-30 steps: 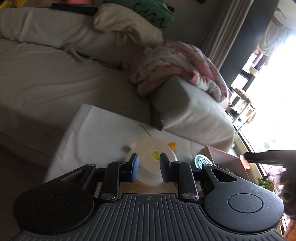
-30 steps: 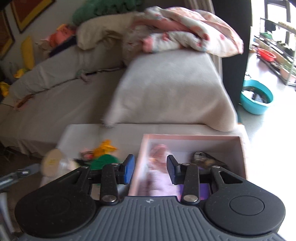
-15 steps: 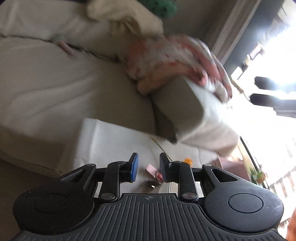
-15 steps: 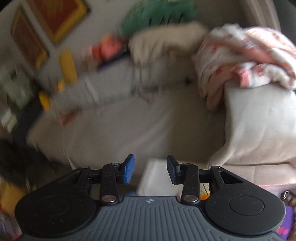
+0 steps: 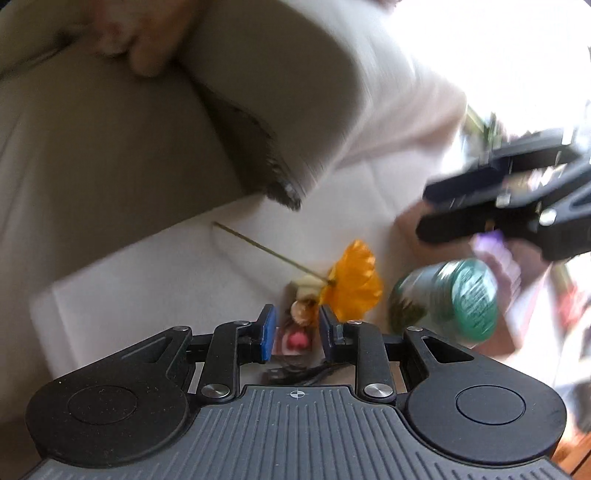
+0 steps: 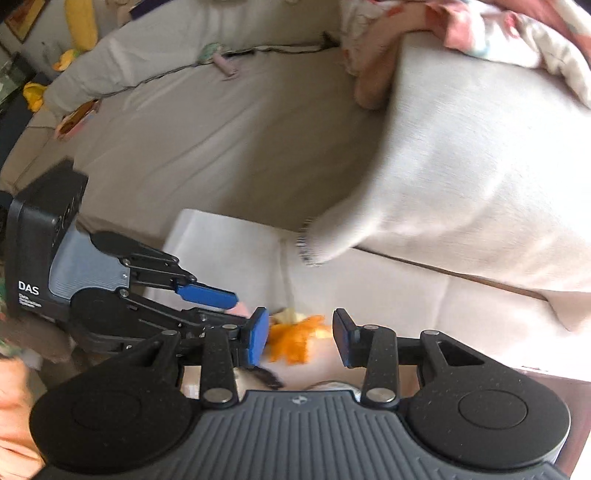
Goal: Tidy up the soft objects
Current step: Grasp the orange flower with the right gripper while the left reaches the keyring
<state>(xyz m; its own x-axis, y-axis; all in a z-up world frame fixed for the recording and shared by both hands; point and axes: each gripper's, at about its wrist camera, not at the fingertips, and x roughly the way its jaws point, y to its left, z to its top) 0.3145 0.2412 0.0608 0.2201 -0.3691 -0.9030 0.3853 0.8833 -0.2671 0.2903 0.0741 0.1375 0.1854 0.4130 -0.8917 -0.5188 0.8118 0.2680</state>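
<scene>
An orange fabric flower [image 5: 354, 280] with a thin stem lies on a white cloth-covered table [image 5: 147, 280], beside a small pink and cream soft toy [image 5: 301, 325]. My left gripper [image 5: 293, 332] is open, its fingers either side of that small toy. The flower also shows in the right wrist view [image 6: 295, 339]. My right gripper [image 6: 299, 339] is open just above the flower. The left gripper [image 6: 207, 306] shows at the left of the right wrist view.
A green-lidded jar [image 5: 450, 299] lies on its side to the right of the flower. A pink box [image 5: 517, 280] sits at the table's right. A beige sofa [image 6: 221, 140] with a large cushion [image 6: 461, 155] and a pink blanket [image 6: 517, 33] stands behind.
Both grippers have swung downward and closer to the table. The flower and small toy now sit near the fingers; the right gripper has moved away from the pink box.
</scene>
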